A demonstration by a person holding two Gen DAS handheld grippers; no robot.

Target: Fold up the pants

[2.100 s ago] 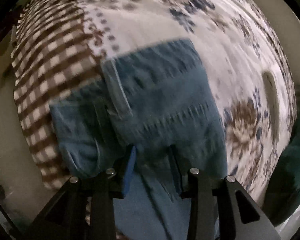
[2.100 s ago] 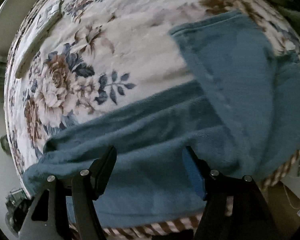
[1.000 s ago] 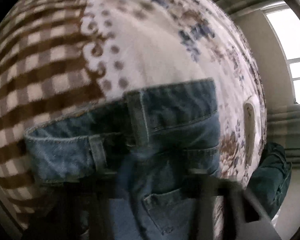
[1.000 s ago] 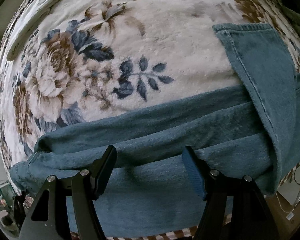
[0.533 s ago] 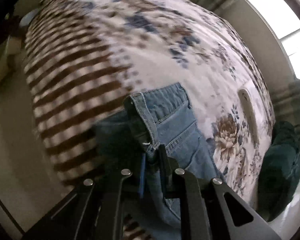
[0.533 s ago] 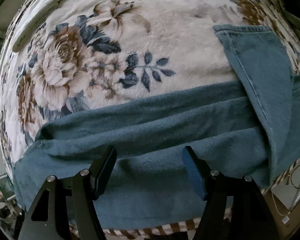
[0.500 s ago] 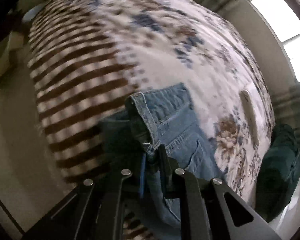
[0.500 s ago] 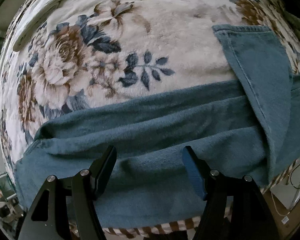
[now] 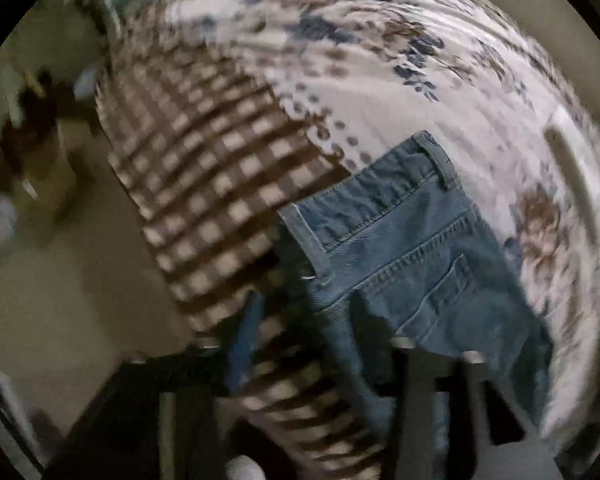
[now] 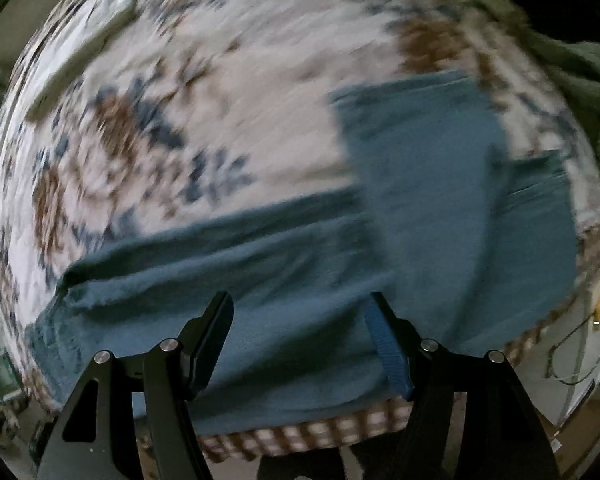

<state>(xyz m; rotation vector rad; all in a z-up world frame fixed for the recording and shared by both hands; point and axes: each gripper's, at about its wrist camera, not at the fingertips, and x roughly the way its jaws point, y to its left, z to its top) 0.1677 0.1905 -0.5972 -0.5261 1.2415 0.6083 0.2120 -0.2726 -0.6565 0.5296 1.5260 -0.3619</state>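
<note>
Blue denim pants (image 9: pixel 412 240) spread across a floral fleece blanket (image 9: pixel 380 80), waistband near its brown checked border (image 9: pixel 204 184). Left gripper (image 9: pixel 304 320) blurred, fingers spread wide, empty, waistband corner just ahead between them. Right gripper (image 10: pixel 300 332) wide apart too, hovering over the legs (image 10: pixel 284 280), gripping nothing; contact unclear.
</note>
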